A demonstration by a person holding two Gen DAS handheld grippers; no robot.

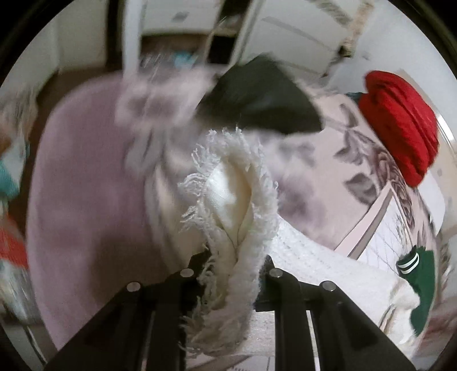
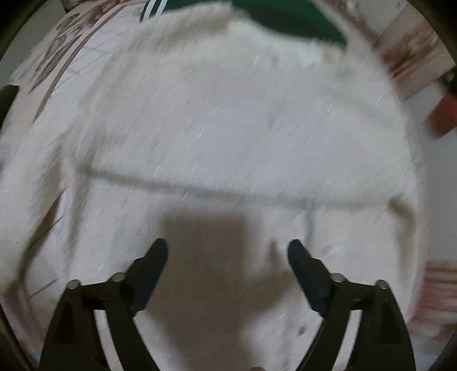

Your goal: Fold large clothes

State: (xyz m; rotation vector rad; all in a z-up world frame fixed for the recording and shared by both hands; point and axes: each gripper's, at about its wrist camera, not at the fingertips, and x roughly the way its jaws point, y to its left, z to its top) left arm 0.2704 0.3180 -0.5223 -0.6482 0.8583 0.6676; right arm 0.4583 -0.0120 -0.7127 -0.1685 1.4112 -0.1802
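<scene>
My left gripper (image 1: 235,261) is shut on the fringed edge of a cream white garment (image 1: 231,197) and holds it bunched up above the bed. The same white garment (image 2: 228,120) fills the right wrist view, lying spread flat with a fold line across it. My right gripper (image 2: 227,248) is open and empty just above the white fabric. Both views are blurred by motion.
A pink floral bedspread (image 1: 371,177) covers the bed. A red garment (image 1: 400,125) lies at the far right, a black one (image 1: 262,97) behind, a green one with white stripes (image 1: 420,274) at the right, also in the right wrist view (image 2: 285,14). White cupboards (image 1: 285,34) stand behind.
</scene>
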